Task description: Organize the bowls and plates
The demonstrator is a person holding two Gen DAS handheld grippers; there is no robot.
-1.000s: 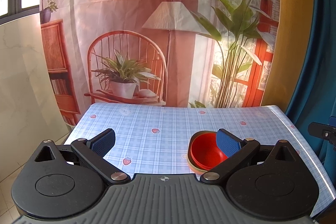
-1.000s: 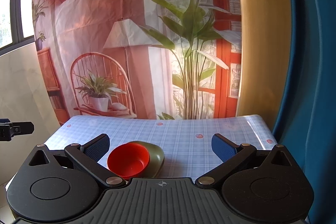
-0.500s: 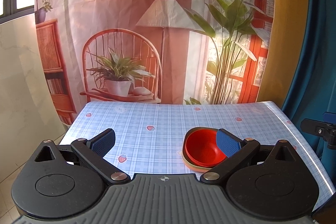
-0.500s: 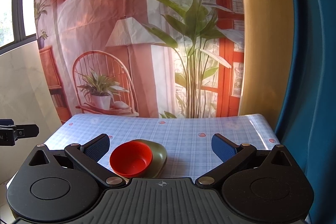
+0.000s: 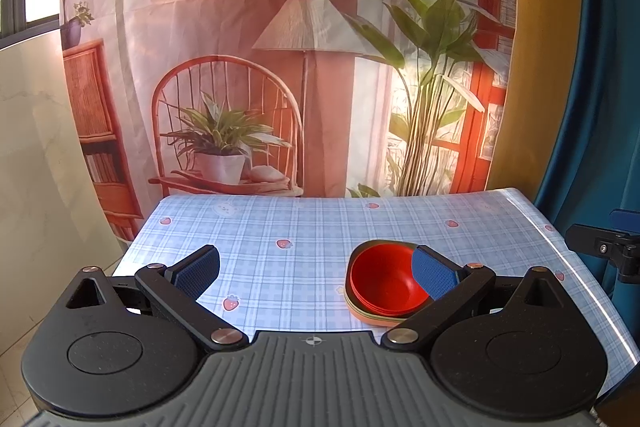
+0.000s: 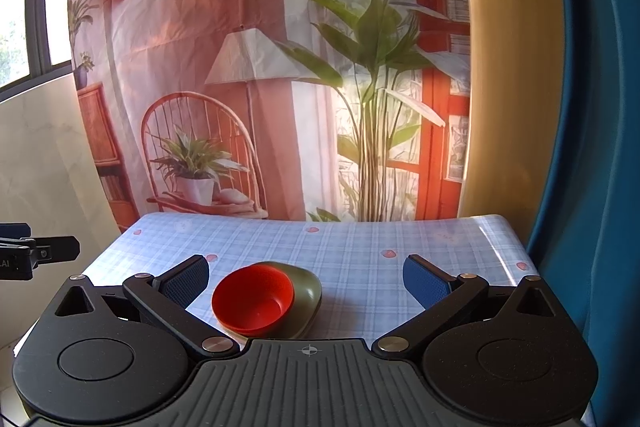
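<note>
A red bowl [image 5: 382, 279] sits nested on a stack of plates [image 5: 370, 315], red, green and orange at the rims, on the blue checked tablecloth [image 5: 288, 227]. My left gripper [image 5: 316, 273] is open and empty, held above the near table edge; its right finger hides part of the bowl. In the right wrist view the red bowl [image 6: 252, 299] rests in an olive green plate [image 6: 306, 297]. My right gripper [image 6: 306, 285] is open and empty, with the stack below, nearer its left finger.
A printed backdrop [image 5: 280, 47] of a chair, lamp and plants hangs behind the table. A blue curtain [image 6: 592, 147] hangs at the right. The table's right edge [image 5: 592, 287] is close. The other gripper shows at the frame edges [image 5: 608, 247] [image 6: 36, 253].
Both grippers have drawn back and up a little from the stack, so more of the table shows. Both stay open. The bowl and plates have not moved.
</note>
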